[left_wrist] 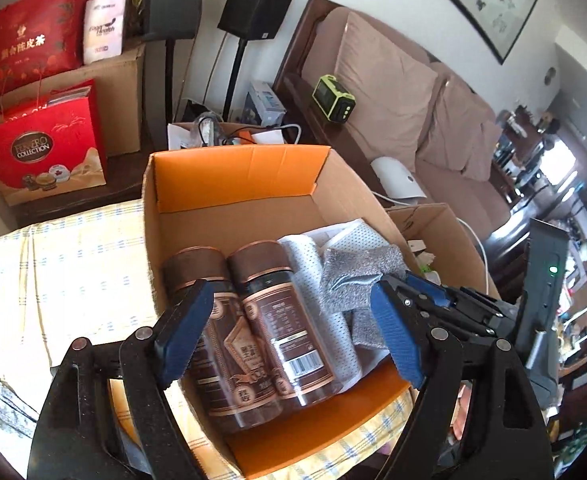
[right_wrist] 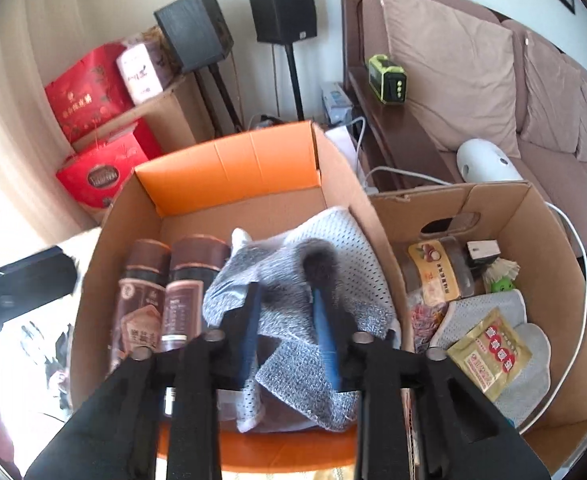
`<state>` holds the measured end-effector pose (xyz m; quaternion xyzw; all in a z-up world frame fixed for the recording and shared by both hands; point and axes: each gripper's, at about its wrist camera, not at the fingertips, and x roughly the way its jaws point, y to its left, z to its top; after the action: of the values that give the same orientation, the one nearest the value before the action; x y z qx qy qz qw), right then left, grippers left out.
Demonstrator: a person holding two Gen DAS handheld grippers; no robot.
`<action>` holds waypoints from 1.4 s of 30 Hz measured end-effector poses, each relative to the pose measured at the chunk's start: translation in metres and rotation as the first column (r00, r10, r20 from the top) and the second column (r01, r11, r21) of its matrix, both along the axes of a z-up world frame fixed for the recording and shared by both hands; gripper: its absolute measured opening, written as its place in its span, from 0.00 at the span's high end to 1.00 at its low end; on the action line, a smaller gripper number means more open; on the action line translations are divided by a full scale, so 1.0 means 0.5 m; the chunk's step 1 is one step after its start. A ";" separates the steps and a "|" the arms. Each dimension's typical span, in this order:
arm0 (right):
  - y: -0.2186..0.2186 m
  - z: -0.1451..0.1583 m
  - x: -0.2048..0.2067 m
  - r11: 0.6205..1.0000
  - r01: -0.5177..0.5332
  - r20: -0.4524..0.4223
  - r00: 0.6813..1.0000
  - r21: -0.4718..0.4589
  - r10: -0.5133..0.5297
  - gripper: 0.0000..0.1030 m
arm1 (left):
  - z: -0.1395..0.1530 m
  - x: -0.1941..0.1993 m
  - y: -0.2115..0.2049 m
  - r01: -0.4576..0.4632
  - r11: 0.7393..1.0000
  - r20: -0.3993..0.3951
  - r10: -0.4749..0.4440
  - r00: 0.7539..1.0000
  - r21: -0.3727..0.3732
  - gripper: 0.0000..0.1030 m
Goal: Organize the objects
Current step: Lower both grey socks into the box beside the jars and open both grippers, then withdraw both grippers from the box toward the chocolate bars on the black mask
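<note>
While the left hand-held gripper (left_wrist: 289,328) hangs with its blue pads spread wide above the near edge of the cardboard box (left_wrist: 229,184), nothing sits between them; two brown-capped jars (left_wrist: 249,320) lie side by side on the box floor against its left wall, caps pointing to the far wall. Just right of the jars lies a white perforated mesh cloth (left_wrist: 313,276), and on it a silvery grey knitted cloth (left_wrist: 357,272). The right hand-held gripper (right_wrist: 289,332) reaches into the same box with its pads narrowly apart on either side of a raised fold of the grey knitted cloth (right_wrist: 293,280); whether they actually pinch it I cannot tell, as the frame is blurred. Touching the box's right wall stands a second cardboard box (right_wrist: 549,240) holding a jar with a yellow label (right_wrist: 437,268), a gold packet (right_wrist: 489,354) and more mesh cloth. Both boxes rest on a yellow checked cloth surface (left_wrist: 73,264).
</note>
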<state>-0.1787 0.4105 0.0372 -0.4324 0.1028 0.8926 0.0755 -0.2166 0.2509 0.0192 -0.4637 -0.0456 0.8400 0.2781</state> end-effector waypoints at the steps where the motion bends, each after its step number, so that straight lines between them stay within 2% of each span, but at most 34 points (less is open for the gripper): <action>1: -0.002 -0.009 -0.007 0.999 0.003 0.014 1.000 0.034 -0.003 0.81 | -0.003 0.001 -0.013 -0.006 1.000 0.003 0.006 1.000 -0.002 0.24; 3: 0.001 -0.027 -0.017 0.998 0.008 0.035 0.999 0.068 -0.010 0.82 | -0.011 0.004 -0.035 -0.018 1.000 0.011 0.018 1.000 -0.006 0.24; 9: 0.019 -0.067 -0.029 0.995 0.020 0.082 0.996 0.095 -0.028 0.83 | -0.030 0.015 -0.095 -0.046 0.999 0.019 0.046 0.999 -0.026 0.24; 13: 0.003 -0.084 -0.037 0.983 -0.009 0.113 0.994 0.181 -0.011 0.83 | -0.039 0.024 -0.130 -0.061 0.998 0.027 0.062 0.998 -0.034 0.24; 16: 0.006 -0.071 -0.031 0.987 0.003 0.110 0.994 0.159 -0.021 0.81 | -0.044 0.036 -0.157 -0.068 0.997 0.024 0.069 0.997 -0.047 0.24; 17: 0.009 -0.063 -0.027 0.989 0.009 0.102 0.994 0.144 -0.024 0.79 | -0.044 0.040 -0.166 -0.071 0.996 0.020 0.072 0.997 -0.053 0.24; 19: 0.010 -0.040 -0.018 0.992 0.021 0.080 0.996 0.127 -0.032 0.61 | -0.046 0.051 -0.184 -0.077 0.995 0.013 0.078 0.997 -0.065 0.24; 21: 0.004 -0.016 -0.005 0.992 0.026 0.055 0.998 0.121 -0.033 0.54 | -0.047 0.060 -0.203 -0.084 0.994 0.013 0.085 0.996 -0.069 0.23; 24: -0.017 0.016 0.010 0.988 0.029 0.034 0.999 0.153 -0.035 0.47 | -0.049 0.070 -0.232 -0.096 0.994 0.022 0.097 0.995 -0.057 0.15; 29: -0.066 0.059 0.037 0.990 -0.005 -0.012 1.000 0.144 0.007 0.43 | -0.047 0.088 -0.281 -0.129 0.990 0.019 0.131 0.991 -0.056 0.08; 31: -0.092 0.073 0.045 0.990 -0.032 -0.032 0.999 0.140 0.036 0.36 | -0.046 0.094 -0.302 -0.144 0.988 0.013 0.145 0.989 -0.064 0.07; 35: -0.155 0.095 0.056 0.988 -0.100 -0.062 0.992 0.114 0.108 0.31 | -0.043 0.109 -0.344 -0.170 0.982 -0.009 0.170 0.985 -0.079 0.02; 39: -0.223 0.110 0.067 0.981 -0.176 -0.084 0.980 0.085 0.183 0.25 | -0.043 0.126 -0.383 -0.198 0.975 -0.027 0.197 0.980 -0.098 0.01; 42: -0.271 0.113 0.074 0.971 -0.237 -0.091 0.967 0.046 0.240 0.25 | -0.055 0.135 -0.414 -0.220 0.970 -0.017 0.219 0.976 -0.103 0.01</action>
<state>-0.1416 0.2750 0.0936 -0.3968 0.0381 0.9166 -0.0298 -0.1489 0.0439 -0.0084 -0.4674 -0.0518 0.8681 0.1590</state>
